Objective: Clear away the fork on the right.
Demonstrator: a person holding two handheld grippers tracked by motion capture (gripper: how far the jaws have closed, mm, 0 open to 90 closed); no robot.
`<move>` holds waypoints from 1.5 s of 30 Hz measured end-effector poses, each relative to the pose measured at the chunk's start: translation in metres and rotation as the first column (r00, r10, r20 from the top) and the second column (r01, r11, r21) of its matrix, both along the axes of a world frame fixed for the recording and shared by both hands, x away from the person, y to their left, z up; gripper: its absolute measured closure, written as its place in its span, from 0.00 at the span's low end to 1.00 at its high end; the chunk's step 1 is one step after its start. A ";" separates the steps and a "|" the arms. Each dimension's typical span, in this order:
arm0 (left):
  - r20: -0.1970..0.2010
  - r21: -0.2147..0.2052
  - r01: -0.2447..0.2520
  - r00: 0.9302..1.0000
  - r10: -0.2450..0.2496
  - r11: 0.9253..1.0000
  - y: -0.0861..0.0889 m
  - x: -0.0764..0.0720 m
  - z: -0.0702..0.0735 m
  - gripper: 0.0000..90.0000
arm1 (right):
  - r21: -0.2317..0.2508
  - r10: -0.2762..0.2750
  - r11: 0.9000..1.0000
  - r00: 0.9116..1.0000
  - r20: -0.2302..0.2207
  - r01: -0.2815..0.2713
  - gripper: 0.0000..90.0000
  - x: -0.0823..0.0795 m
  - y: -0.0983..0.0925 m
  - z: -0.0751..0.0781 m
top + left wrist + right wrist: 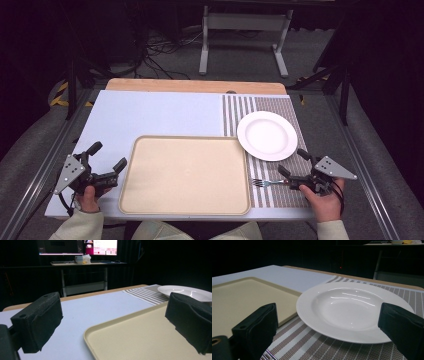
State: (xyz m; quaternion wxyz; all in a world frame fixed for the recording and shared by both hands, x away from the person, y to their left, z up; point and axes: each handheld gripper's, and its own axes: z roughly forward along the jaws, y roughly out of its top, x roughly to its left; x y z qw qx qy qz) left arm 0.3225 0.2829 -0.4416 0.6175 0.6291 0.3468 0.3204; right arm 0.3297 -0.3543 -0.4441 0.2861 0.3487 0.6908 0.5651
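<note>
While both grippers, left [106,161] and right [294,161], sit spread and empty, nothing's held. Plate [267,135] looks rigid, glossy, breakable: likely slippery, so pinch the rim. Fork [268,183] is thin; take the handle.

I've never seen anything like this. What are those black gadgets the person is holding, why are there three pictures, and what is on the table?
There is no robot here. A person sits at the table with a hand-held left gripper and right gripper, each a tool with two black padded jaws.

The wide picture comes from a fixed camera overhead. The other two come from small cameras riding on the grippers, looking out between their own jaws, which show as the dark blocks at the bottom corners.

On the table lie a beige tray in the middle, a white plate on a striped placemat to its right, and a fork on the mat just in front of the right gripper.

Both grippers stand open and hold nothing.
</note>
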 end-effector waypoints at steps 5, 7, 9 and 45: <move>0.005 0.002 -0.001 1.000 0.001 1.000 -0.001 0.000 0.000 0.02 | -0.004 0.016 1.000 1.000 0.004 -0.016 0.03 -0.002 0.001 0.002; 0.005 0.007 -0.002 1.000 0.002 1.000 -0.001 0.000 0.000 0.02 | 0.001 0.025 1.000 1.000 0.001 -0.025 0.03 -0.002 0.001 0.003; 0.002 0.007 0.000 1.000 0.000 1.000 -0.001 0.000 0.000 0.02 | -0.007 0.029 1.000 1.000 0.000 -0.029 0.03 -0.002 0.001 0.002; -0.004 0.007 -0.004 1.000 0.004 1.000 -0.001 -0.002 0.000 0.02 | -0.003 0.116 0.993 0.992 -0.042 -0.116 0.04 0.015 0.010 0.033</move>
